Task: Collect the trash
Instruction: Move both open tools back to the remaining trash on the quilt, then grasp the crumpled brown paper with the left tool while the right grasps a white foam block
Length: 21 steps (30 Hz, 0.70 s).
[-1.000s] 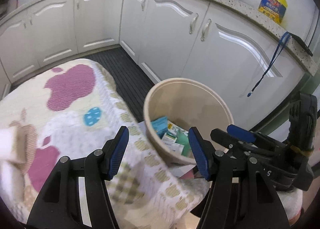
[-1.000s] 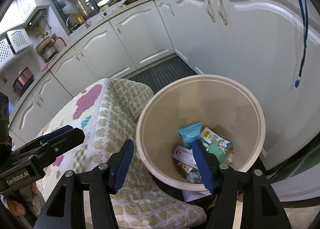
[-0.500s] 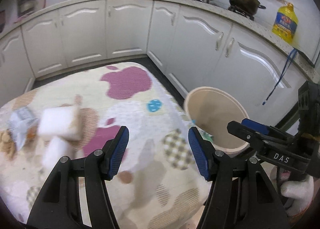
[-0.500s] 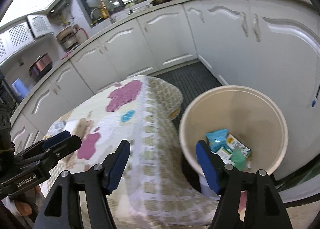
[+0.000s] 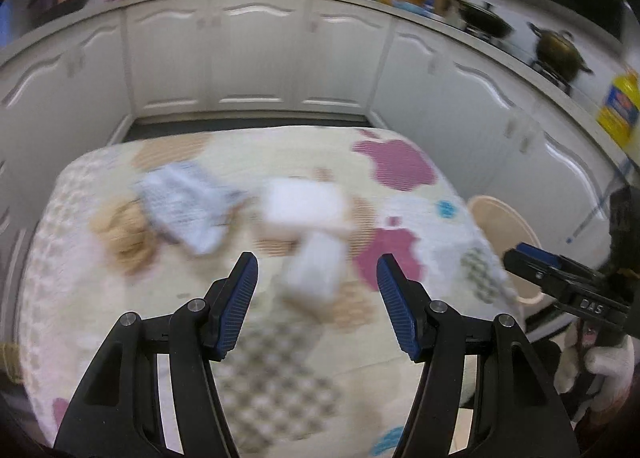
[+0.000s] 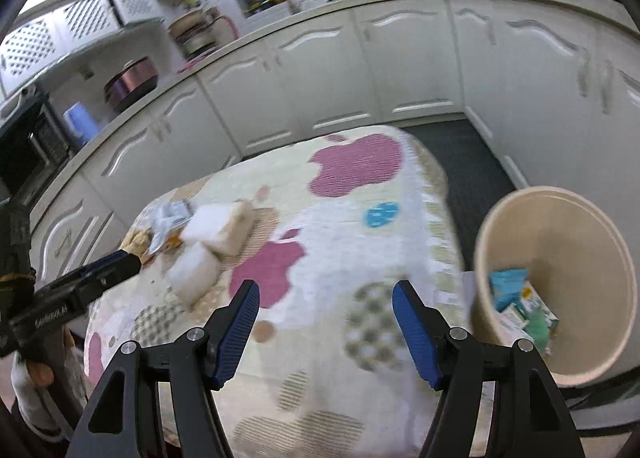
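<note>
well, on the patterned table, toward its far left corner, lie a crumpled wrapper and two white foam blocks, touching. the left gripper hangs above them, fingers apart and empty. the right gripper is likewise released, grasping nothing. off the table's right edge stands the beige bin, holding packets.

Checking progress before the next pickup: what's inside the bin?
In the bin: a blue packet, a green-white carton. Anything beneath them is covered.
</note>
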### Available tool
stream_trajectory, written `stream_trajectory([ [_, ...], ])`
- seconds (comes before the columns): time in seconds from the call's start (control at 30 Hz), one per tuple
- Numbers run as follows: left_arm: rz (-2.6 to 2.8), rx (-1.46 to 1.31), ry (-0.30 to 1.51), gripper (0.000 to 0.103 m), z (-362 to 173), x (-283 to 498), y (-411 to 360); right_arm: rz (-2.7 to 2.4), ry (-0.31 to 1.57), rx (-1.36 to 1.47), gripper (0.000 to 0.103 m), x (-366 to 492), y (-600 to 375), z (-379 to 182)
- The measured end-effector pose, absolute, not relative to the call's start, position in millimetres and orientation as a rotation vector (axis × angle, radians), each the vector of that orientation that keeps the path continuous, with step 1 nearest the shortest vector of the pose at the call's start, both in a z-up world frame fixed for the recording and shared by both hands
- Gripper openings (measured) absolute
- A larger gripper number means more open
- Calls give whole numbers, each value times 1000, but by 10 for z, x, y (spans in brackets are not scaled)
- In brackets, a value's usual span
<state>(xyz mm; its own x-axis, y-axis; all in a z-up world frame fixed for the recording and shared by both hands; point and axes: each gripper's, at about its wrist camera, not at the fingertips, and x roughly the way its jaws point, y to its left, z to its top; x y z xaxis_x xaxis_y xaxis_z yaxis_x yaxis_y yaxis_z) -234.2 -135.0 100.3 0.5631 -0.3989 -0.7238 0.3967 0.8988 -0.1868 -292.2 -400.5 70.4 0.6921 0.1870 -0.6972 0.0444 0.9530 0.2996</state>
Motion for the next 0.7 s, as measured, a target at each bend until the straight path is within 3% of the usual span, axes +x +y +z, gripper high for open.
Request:
stream_trajectory([
  [0.37,-336,-147,912,62,850,-1897,-405,251,886,236,75,-2193,-3275,590],
  [0.7,-302,-210,939,65,675,-1461,-279,327,951,192,75,-1888,-2869,531],
])
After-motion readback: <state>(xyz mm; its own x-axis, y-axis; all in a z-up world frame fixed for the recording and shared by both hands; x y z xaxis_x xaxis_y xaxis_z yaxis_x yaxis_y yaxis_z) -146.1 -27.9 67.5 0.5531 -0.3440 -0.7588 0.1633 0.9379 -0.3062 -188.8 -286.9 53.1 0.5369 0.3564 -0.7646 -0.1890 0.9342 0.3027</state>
